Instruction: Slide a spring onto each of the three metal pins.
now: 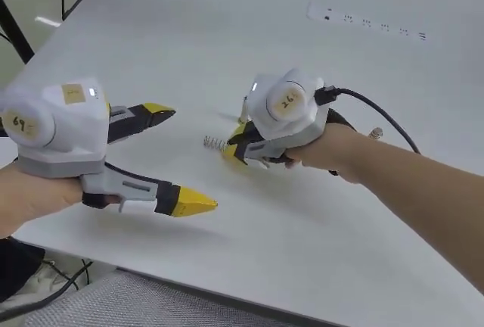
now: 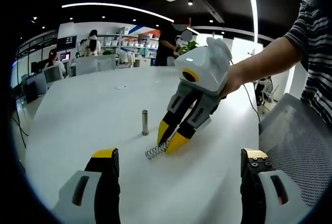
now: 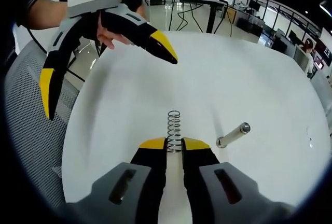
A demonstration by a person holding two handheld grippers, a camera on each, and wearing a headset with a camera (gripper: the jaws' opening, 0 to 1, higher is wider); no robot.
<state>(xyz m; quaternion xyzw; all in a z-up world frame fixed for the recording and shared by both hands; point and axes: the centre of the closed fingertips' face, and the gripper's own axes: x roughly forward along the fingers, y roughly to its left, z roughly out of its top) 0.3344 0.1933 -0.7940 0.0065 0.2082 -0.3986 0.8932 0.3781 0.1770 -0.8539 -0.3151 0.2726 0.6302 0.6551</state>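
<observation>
Silver spring point(image 3: 174, 130) first: it is a thin coil of wire, and one end of it is pinched in the right gripper point(image 3: 174, 143). The jaws of that gripper are squeezed together on it. The rest of the spring sticks straight out past the yellow tips, in line with the jaws. In the left gripper view the spring point(image 2: 156, 150) lies low and nearly flat, with its free end at or just above the white table point(image 1: 302, 32). I cannot tell if it touches.

A short metal pin point(image 2: 145, 122) stands upright on the table near the spring, and the two are apart. Seen from the right gripper, the pin point(image 3: 233, 135) is off to the right of the spring, beside it and not in front of it. So the spring points along the table and past the pin, while the pin points up.

I think this is the thing that matters most. The open end of the spring has to face down, over the top of the pin, before it can slide on. That means tipping the right gripper point(image 2: 171, 140) up and moving it sideways.

The right gripper is much nearer to the pin. The left gripper point(image 1: 181, 157) hangs on the other side, closer to the person, with its jaws wide apart and nothing in them.

No spring sits on this pin yet.
</observation>
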